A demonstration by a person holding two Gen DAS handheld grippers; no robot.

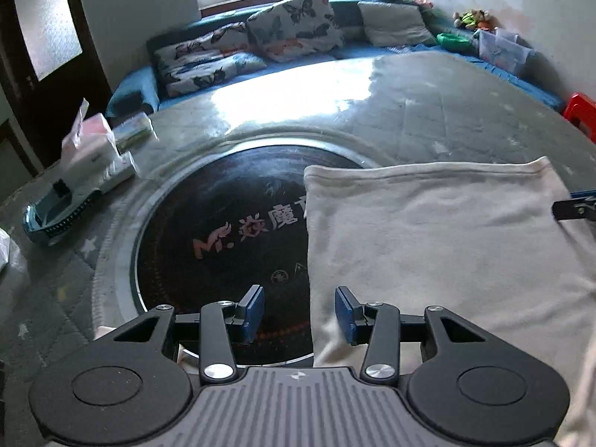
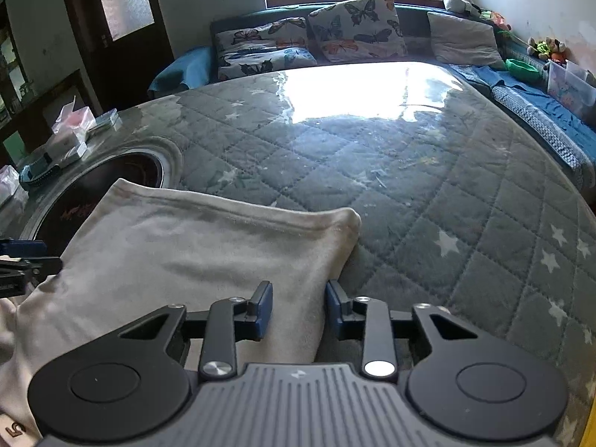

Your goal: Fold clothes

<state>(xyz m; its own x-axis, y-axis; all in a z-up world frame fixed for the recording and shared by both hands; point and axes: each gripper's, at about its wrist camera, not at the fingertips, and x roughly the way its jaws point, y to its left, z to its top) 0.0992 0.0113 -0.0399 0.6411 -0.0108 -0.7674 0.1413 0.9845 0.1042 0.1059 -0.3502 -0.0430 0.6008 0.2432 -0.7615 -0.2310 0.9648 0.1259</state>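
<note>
Cream, soft knit garment (image 1: 439, 238) lies part-folded on the grey quilted star-print table cover (image 2: 428, 201). Left gripper (image 1: 300, 314) and right gripper (image 2: 299, 309) straddle its near side edges, jaws apart, holding nothing. Next, I judge, each must close on its edge and carry it to the far side.

Both wrist cams low, close over table, facing window sofa (image 1: 260, 37); shared: cream garment (image 2: 186, 253).

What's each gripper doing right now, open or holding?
Left gripper: jaws open, straddling the left edge of the white cotton garment, holding nothing.
Right gripper: jaws open, straddling the garment's right edge, holding nothing.
</note>
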